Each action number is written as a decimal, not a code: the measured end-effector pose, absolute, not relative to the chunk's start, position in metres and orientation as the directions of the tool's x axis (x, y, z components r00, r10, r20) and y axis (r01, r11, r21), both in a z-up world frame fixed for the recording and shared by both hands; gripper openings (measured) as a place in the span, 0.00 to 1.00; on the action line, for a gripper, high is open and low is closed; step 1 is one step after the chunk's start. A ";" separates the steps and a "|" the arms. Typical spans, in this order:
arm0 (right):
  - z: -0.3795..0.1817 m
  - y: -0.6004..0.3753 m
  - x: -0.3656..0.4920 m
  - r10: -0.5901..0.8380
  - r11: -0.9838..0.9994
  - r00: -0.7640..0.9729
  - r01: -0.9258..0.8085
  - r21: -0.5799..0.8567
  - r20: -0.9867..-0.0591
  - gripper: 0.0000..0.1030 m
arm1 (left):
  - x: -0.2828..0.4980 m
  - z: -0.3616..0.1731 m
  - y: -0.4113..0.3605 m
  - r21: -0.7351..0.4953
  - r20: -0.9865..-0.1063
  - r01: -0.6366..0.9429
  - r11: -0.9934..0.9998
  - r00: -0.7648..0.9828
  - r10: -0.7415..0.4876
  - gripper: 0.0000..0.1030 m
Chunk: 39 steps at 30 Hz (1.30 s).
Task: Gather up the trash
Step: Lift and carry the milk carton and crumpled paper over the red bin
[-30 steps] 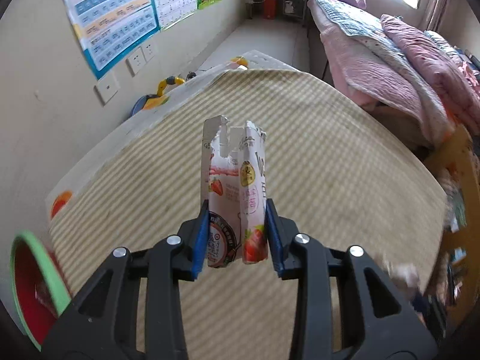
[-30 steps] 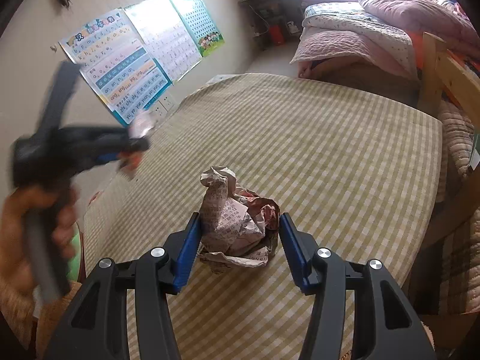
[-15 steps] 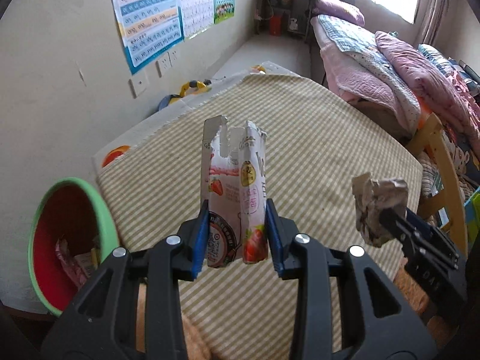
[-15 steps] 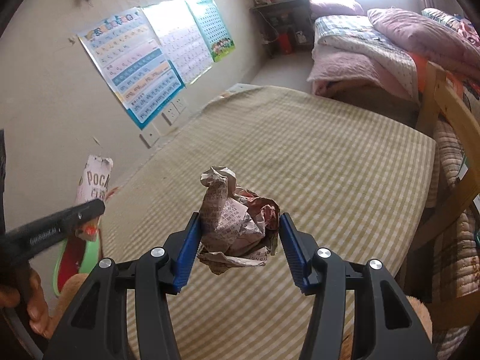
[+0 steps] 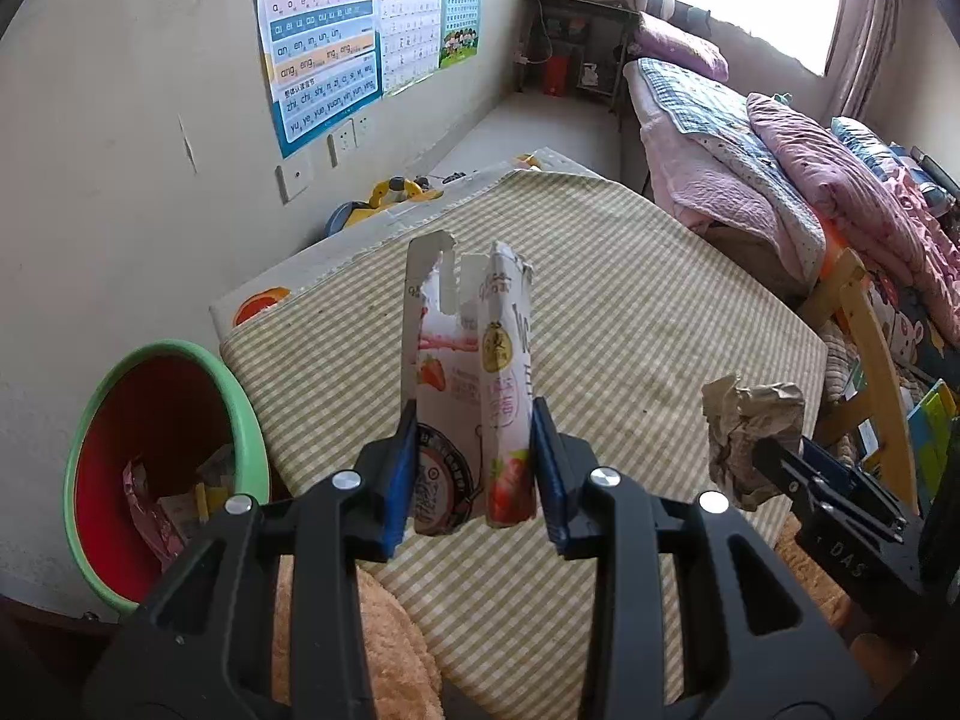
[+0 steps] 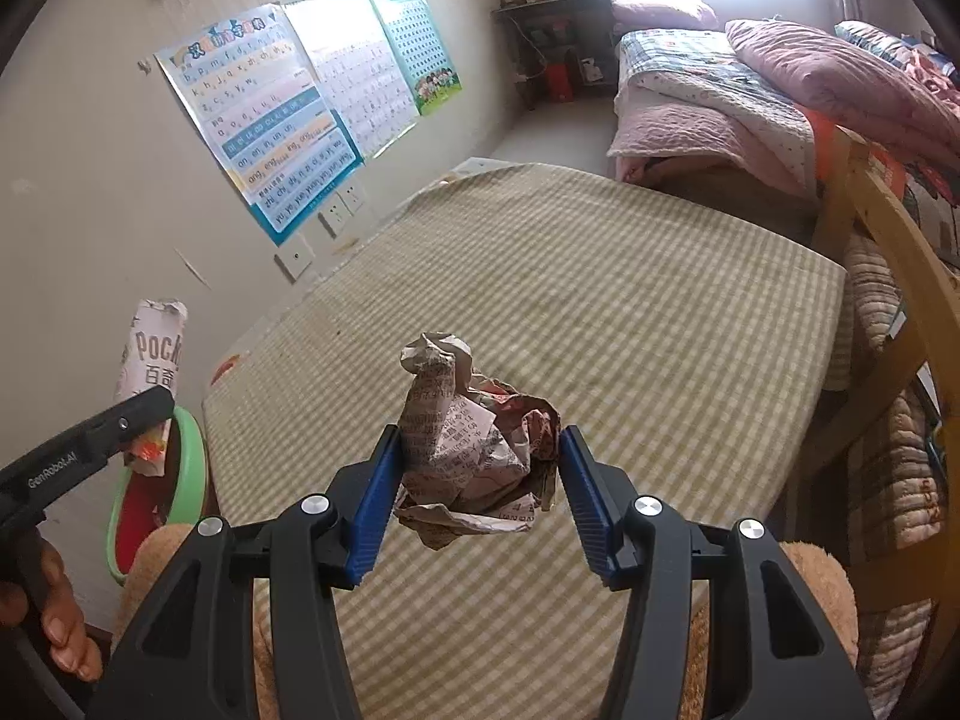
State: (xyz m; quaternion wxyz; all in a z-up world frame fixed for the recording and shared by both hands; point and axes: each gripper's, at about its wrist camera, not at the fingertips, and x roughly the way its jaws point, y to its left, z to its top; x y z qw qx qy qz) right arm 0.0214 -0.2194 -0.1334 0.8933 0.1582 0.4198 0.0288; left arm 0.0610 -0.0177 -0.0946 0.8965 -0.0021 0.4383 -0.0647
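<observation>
Left gripper: the left gripper (image 5: 474, 468) is clamped on a torn strawberry snack box (image 5: 468, 384); its blue pads press the two narrow sides near the bottom, so the box stands upright above the jaws, held clear of the desk

Right gripper: the right gripper (image 6: 477, 489) is clamped on a crumpled paper ball (image 6: 474, 456), with the pads pushed into both sides of the wad, which hangs in the air over the cloth

Why held so: both pieces of trash are, I judge, being carried to the bin; a firm side grip keeps such light things from slipping out on the way

Bin: the green bin with red inside (image 5: 162, 468) stands on the floor by the wall, just beside the near left corner of the desk; some wrappers already lie in it. The box is near it but not over its mouth yet

Desk: the desk with the checked cloth (image 5: 660, 324) shows no other trash on its visible part

Left view only: it looks into the bin and shows the right gripper with its paper ball at the right edge

Right view only: it shows a hand (image 6: 42, 618) holding the left gripper, and the printed side of the box above the bin's rim, but not the contents of the bin

Beyond: wall charts (image 6: 288, 114) and a bed with pink quilts (image 5: 810, 180) are behind the desk
</observation>
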 end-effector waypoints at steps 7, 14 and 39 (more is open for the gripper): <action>-0.122 -0.208 0.015 0.193 0.953 0.659 0.051 0.299 -0.727 0.50 | 0.058 -0.092 -0.012 -0.060 -0.776 0.107 0.992 0.620 -0.114 0.33; -0.118 -0.197 0.014 0.206 0.957 0.655 0.022 0.291 -0.727 0.50 | 0.058 -0.091 0.000 -0.077 -0.777 0.086 0.993 0.619 -0.113 0.33; -0.106 -0.161 0.018 0.220 0.967 0.649 -0.046 0.251 -0.728 0.50 | 0.054 -0.090 0.052 -0.099 -0.767 -0.016 0.995 0.638 -0.066 0.33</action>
